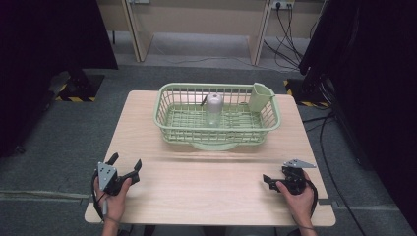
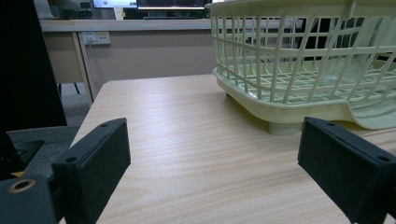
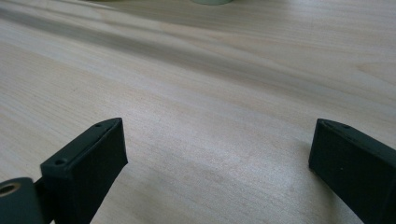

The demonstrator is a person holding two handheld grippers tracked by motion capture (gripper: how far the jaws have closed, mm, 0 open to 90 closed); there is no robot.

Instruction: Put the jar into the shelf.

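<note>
Upright clear bottle with silver cap [image 1: 214, 109] in pale-green plastic basket [image 1: 167, 120], far across table [image 1: 206, 182], roughly equidistant from both gaping, empty hand-held grippers: left hand-held gripper [image 1: 125, 162], right hand-held gripper [image 1: 266, 180].

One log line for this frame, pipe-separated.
left claw: open, empty | right claw: open, empty | both: near table edge | bottle: upright in basket

Table [image 1: 196, 191]: one, light wood.
Basket [image 1: 167, 110]: one, pale green plastic, on the table's far half.
Caddy [image 1: 259, 97]: one, pale green, hung at the basket's right far corner.
Bottle [image 1: 214, 108]: one, clear with a silver top, upright inside the basket.
Grippers: two, a left gripper [image 1: 125, 164] and a right gripper [image 1: 268, 181], each with two black jaws set wide apart, four jaws in all.
Hands: two, one per gripper.
</note>
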